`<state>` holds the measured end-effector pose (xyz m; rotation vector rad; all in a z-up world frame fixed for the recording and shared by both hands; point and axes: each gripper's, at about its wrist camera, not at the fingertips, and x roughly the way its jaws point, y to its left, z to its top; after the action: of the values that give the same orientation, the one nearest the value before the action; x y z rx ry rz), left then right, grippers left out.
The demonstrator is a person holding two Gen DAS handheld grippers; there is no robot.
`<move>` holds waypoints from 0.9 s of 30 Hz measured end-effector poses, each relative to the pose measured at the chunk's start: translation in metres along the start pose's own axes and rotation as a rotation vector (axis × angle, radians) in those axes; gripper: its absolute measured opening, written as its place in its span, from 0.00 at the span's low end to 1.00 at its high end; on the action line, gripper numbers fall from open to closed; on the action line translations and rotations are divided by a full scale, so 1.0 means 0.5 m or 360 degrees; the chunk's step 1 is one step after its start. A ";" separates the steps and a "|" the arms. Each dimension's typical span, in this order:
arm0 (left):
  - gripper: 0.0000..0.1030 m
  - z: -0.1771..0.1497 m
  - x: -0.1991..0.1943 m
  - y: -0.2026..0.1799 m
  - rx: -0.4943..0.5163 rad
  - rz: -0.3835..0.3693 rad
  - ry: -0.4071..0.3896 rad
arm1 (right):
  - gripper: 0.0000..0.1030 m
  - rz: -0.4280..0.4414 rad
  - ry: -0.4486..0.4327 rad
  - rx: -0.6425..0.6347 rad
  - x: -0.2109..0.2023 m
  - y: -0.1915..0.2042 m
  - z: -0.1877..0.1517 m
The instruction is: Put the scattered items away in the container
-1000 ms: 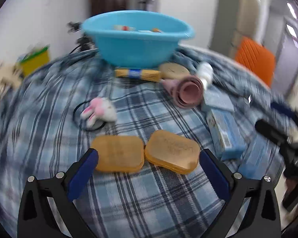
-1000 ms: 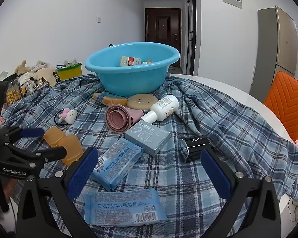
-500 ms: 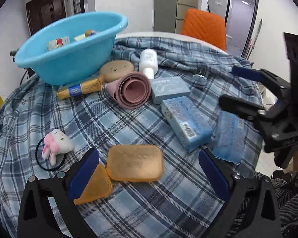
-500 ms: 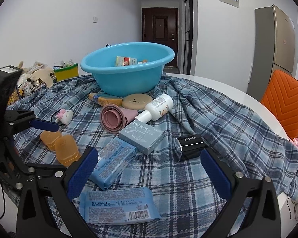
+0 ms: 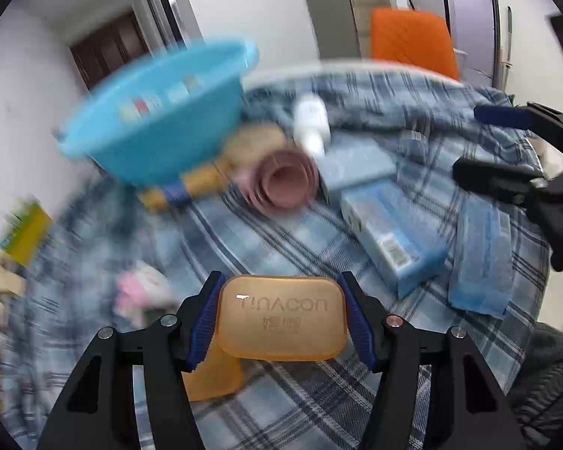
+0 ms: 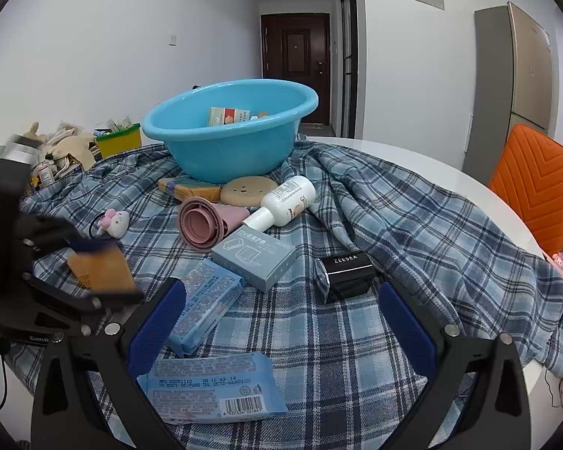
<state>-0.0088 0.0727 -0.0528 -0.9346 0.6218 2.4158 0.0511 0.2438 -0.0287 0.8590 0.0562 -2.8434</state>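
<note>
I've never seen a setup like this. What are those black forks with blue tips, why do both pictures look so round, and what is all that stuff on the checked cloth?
No robot here: a person holds a two-finger gripper in each hand, and a wide-angle camera on each one looks along its fingers, hence the round pictures.

In the left hand's view, the left gripper is closing its jaws around an orange case marked TINACON, which sits between the blue pads; its other half hangs open below.

In the right hand's view, the right gripper stands open and empty over a blue wipes packet.

On the plaid cloth lie a white bottle, a pink folding cup, a grey-blue box, a black ZEESEA box and a bunny hair tie. The blue basin collects them all.
</note>
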 end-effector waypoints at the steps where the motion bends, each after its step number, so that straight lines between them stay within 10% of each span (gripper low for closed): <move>1: 0.62 -0.001 -0.007 -0.001 -0.0024 0.0008 0.0002 | 0.99 0.0002 -0.0001 0.0001 0.000 0.001 0.001; 11: 0.62 -0.046 -0.019 0.065 -0.0705 0.0040 0.0066 | 0.99 0.0063 0.0020 -0.0064 0.016 0.033 0.018; 27: 0.62 -0.071 -0.039 0.083 -0.0868 0.0113 0.0061 | 0.93 0.0179 0.0186 -0.0129 0.066 0.092 0.016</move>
<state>-0.0021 0.0151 -0.0530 -1.1833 -0.0072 2.6914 0.0279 0.1926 -0.0397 0.9777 0.1331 -2.6656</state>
